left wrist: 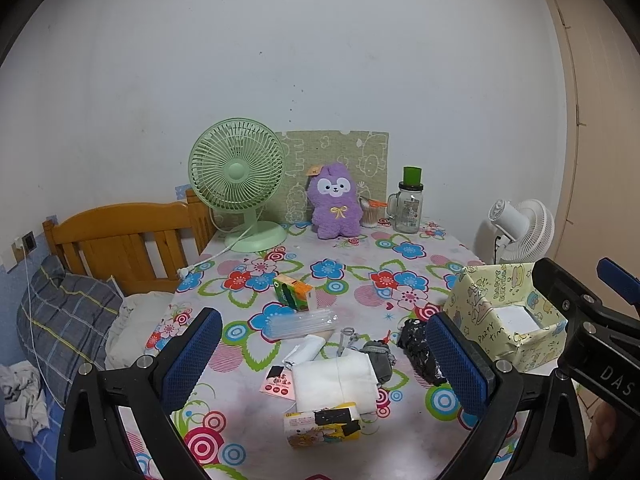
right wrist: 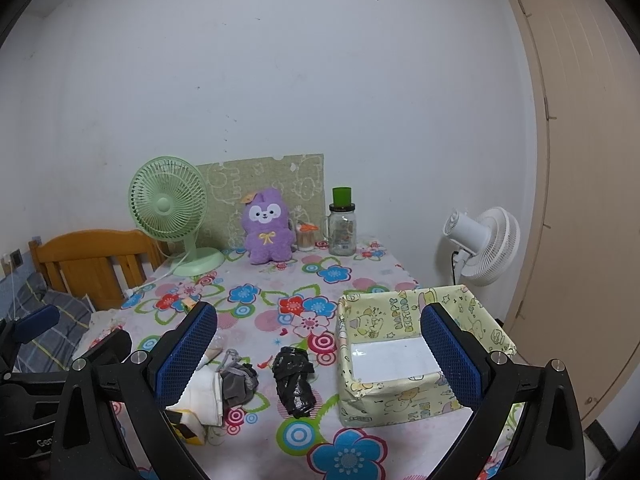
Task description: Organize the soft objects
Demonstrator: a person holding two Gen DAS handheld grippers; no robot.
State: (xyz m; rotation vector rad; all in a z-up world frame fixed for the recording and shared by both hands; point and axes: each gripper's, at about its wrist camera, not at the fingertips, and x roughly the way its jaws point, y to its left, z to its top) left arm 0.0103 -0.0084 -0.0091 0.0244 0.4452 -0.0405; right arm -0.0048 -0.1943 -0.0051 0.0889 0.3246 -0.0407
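A folded white cloth (left wrist: 335,380) lies near the table's front, with a grey sock (left wrist: 378,358) at its right and a crumpled black bag (left wrist: 420,350) further right. A yellow tissue pack (left wrist: 322,428) sits in front of the cloth. My left gripper (left wrist: 326,358) hovers open above these, holding nothing. The yellow paper-wrapped box (right wrist: 394,360) stands open at the right, only white lining showing inside. My right gripper (right wrist: 320,350) is open and empty above the black bag (right wrist: 294,378) and the box's left wall. The sock (right wrist: 238,382) and cloth (right wrist: 206,394) lie left of the bag.
A purple plush (left wrist: 335,202), green fan (left wrist: 240,178), glass jar (left wrist: 408,206) and cotton swab cup (left wrist: 369,213) stand at the table's back. An orange-green carton (left wrist: 294,292) and a clear straw pack (left wrist: 300,324) lie mid-table. A wooden bed (left wrist: 120,240) is left, a white fan (left wrist: 520,230) right.
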